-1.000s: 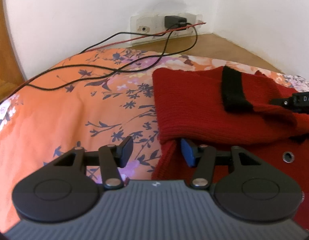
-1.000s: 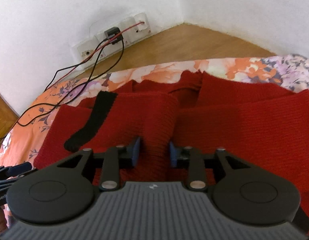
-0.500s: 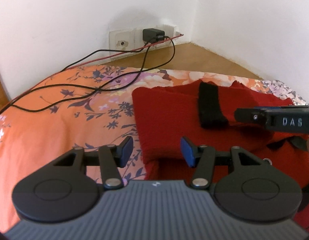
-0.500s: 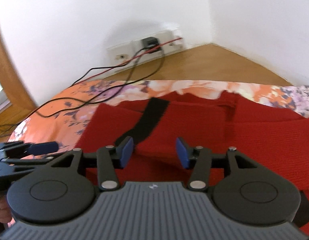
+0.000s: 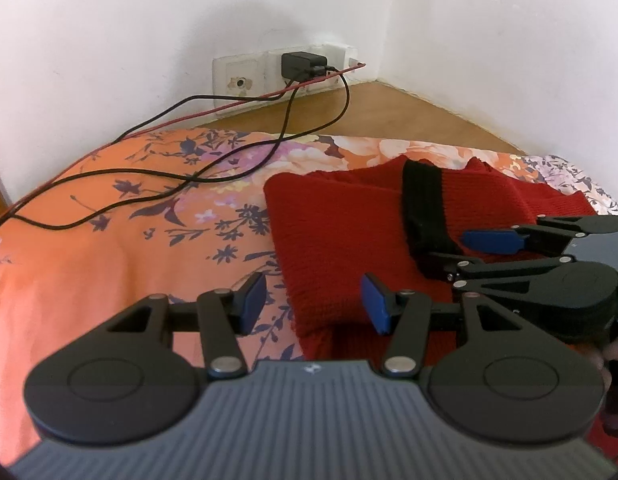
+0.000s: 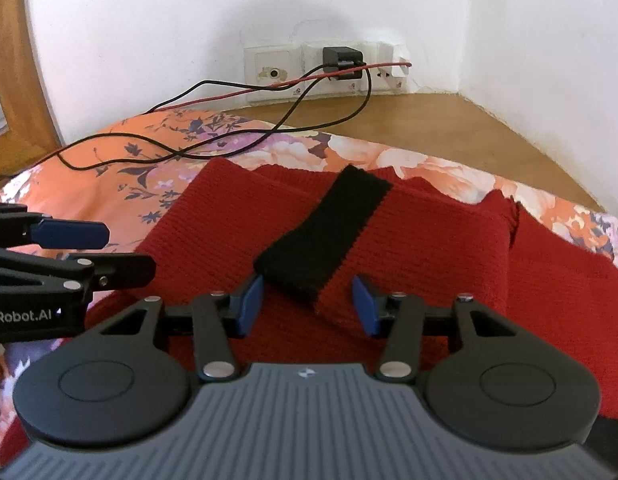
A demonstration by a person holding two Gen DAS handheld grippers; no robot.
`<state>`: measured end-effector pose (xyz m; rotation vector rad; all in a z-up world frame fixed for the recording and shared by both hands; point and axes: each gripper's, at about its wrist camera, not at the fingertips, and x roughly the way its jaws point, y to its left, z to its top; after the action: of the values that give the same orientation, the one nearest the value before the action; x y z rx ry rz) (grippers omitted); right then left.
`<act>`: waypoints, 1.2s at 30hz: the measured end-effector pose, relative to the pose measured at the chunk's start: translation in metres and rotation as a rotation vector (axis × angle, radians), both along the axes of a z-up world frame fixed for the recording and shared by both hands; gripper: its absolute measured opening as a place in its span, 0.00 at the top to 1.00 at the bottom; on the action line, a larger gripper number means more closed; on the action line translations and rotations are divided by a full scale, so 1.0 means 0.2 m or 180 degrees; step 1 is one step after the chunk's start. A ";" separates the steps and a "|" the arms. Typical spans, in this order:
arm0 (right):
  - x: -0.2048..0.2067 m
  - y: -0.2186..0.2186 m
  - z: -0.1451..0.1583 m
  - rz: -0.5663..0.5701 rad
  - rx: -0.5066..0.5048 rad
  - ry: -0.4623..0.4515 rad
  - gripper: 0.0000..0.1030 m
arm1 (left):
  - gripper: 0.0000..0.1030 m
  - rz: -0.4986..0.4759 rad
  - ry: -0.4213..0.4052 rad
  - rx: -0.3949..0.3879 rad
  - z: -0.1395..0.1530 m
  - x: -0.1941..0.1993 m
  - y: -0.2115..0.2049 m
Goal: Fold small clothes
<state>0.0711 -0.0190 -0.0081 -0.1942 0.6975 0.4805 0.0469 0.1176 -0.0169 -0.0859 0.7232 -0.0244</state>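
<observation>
Your left gripper [image 5: 312,307] and right gripper [image 6: 308,305] gaped empty; the red knitted sweater's [image 6: 429,248] black-cuffed sleeve [image 6: 325,232] ahead could slide unfolded

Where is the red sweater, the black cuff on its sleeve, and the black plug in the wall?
red sweater [image 6: 213,236]: right wrist view, on its folded knit body.
black cuff [image 6: 329,236]: right wrist view, middle of the black band.
black plug [image 5: 300,65]: left wrist view, on the charger's body at the socket.
</observation>
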 end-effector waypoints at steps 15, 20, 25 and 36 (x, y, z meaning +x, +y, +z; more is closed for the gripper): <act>-0.04 -0.34 0.25 -0.0327 0.0531 -0.0318 0.90 | 0.47 -0.0017 -0.0069 -0.0017 0.04 0.03 -0.12; -0.08 -0.56 0.34 -0.0595 0.0652 -0.0454 0.90 | 0.47 -0.0029 -0.0069 -0.0026 0.03 0.06 -0.20; -0.09 -0.80 0.36 -0.0932 0.0693 -0.0492 0.90 | 0.47 -0.0062 -0.0061 -0.0020 0.00 0.09 -0.29; -0.06 -1.20 0.07 -0.1613 0.0742 0.0162 0.88 | 0.47 0.0004 0.0046 0.0138 -0.09 0.16 -0.39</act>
<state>0.0591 -0.2584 0.0050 0.2134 0.7046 0.0780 0.0790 0.0400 -0.0349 -0.0451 0.7377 -0.0070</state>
